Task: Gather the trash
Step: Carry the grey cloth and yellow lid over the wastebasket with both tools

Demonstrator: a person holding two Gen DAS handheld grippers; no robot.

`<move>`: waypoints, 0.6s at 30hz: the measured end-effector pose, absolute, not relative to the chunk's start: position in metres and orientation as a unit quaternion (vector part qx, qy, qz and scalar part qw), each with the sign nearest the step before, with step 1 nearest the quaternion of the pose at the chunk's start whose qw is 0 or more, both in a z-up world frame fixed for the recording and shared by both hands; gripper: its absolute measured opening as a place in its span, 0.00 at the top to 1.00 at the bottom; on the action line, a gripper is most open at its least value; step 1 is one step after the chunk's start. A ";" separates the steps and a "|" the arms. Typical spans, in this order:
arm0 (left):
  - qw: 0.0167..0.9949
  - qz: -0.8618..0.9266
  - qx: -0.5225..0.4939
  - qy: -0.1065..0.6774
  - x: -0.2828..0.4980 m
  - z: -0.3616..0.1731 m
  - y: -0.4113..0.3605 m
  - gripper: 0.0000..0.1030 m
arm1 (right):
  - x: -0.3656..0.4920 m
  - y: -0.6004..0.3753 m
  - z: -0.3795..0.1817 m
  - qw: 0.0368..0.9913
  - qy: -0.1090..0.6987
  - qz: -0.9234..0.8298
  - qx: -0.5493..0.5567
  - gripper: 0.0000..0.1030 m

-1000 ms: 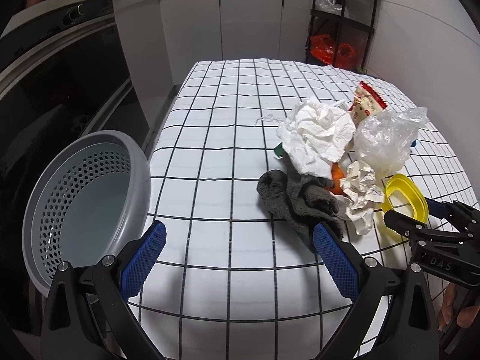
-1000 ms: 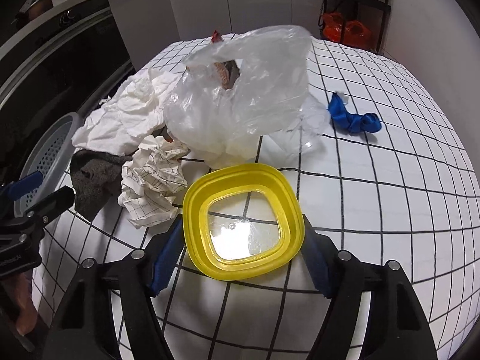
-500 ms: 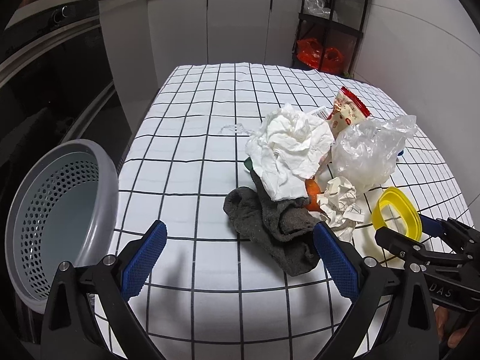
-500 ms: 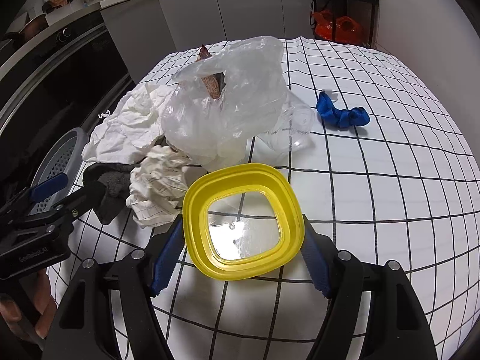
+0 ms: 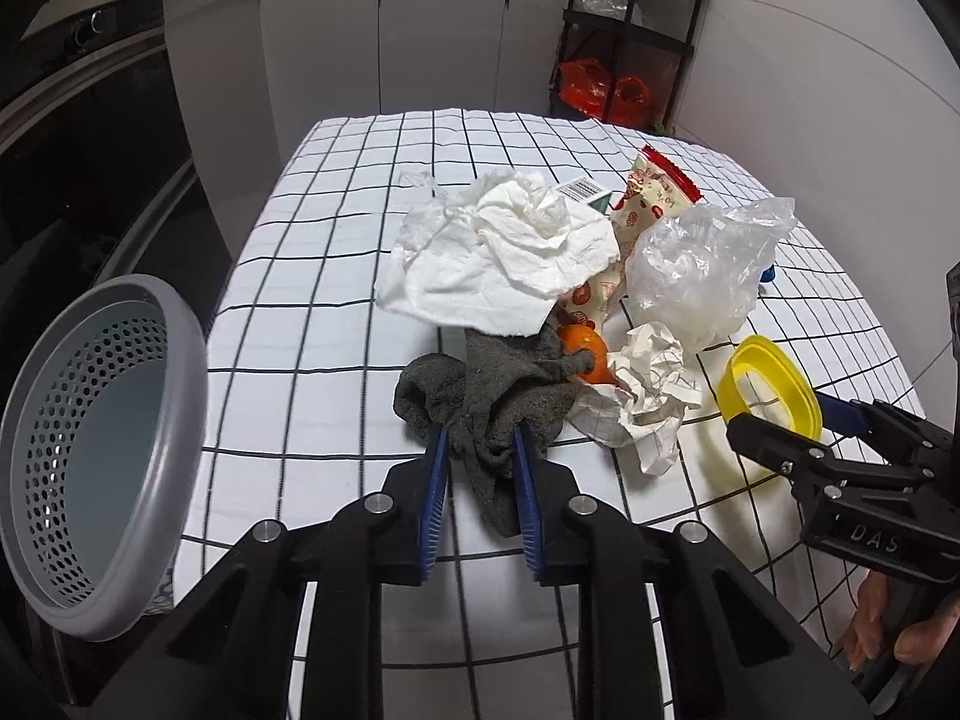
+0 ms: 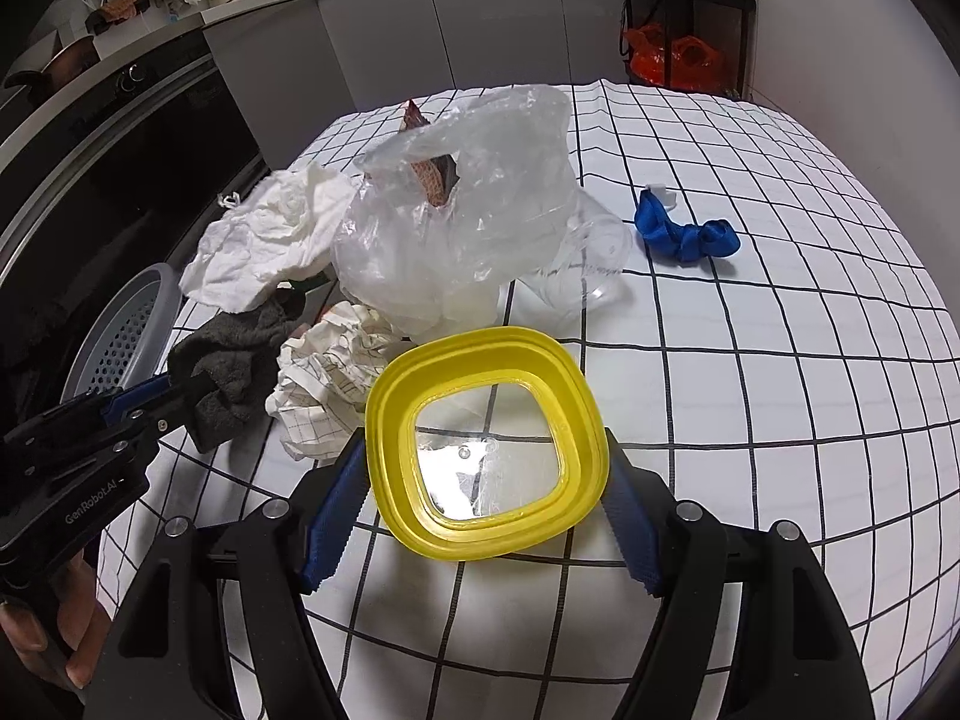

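A heap of trash lies on the checked tablecloth: a dark grey cloth [image 5: 480, 384], a white paper towel [image 5: 510, 252], crumpled checked paper [image 5: 642, 396], a clear plastic bag [image 5: 696, 264], a snack wrapper [image 5: 654, 192] and an orange piece [image 5: 585, 348]. My left gripper [image 5: 477, 438] is closing its jaws, and the blue pads pinch the near fold of the grey cloth. My right gripper [image 6: 483, 450] grips a yellow-rimmed lid [image 6: 486, 348] by two opposite edges, just above the table. That lid [image 5: 774, 360] shows at the right of the left wrist view.
A grey perforated basket [image 5: 180, 396] stands tilted at the table's left edge. A blue cloth [image 6: 684, 234] and a clear plastic cup [image 6: 588, 276] lie right of the bag. Cabinets and a black shelf rack [image 5: 630, 42] stand behind the table.
My left gripper has gone from wide open to closed on the grey cloth, after moving in towards it. The right gripper has kept hold of the yellow lid in about the same place.
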State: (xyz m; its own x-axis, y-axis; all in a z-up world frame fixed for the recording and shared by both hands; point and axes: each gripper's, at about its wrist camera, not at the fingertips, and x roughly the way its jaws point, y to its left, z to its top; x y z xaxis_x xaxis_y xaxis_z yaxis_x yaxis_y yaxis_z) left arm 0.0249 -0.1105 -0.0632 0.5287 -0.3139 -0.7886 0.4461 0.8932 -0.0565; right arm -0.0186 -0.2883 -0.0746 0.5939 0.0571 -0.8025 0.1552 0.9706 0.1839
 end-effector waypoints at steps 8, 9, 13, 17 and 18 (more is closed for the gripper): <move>0.891 -0.197 0.076 0.403 0.018 -0.038 -0.081 0.82 | -0.024 -0.281 -0.061 0.894 0.433 -0.022 0.114 0.32; 0.894 -0.194 0.076 0.396 0.017 -0.034 -0.076 0.82 | -0.025 -0.279 -0.058 0.895 0.430 -0.022 0.112 0.32; 0.909 -0.176 0.073 0.370 0.017 -0.014 -0.059 0.82 | -0.030 -0.265 -0.047 0.901 0.421 -0.017 0.102 0.32; 0.920 -0.151 0.069 0.354 0.021 -0.002 -0.037 0.82 | -0.031 -0.248 -0.033 0.909 0.408 -0.007 0.090 0.32; 0.923 -0.145 0.066 0.350 0.023 0.000 -0.030 0.82 | -0.030 -0.243 -0.029 0.911 0.404 -0.003 0.087 0.32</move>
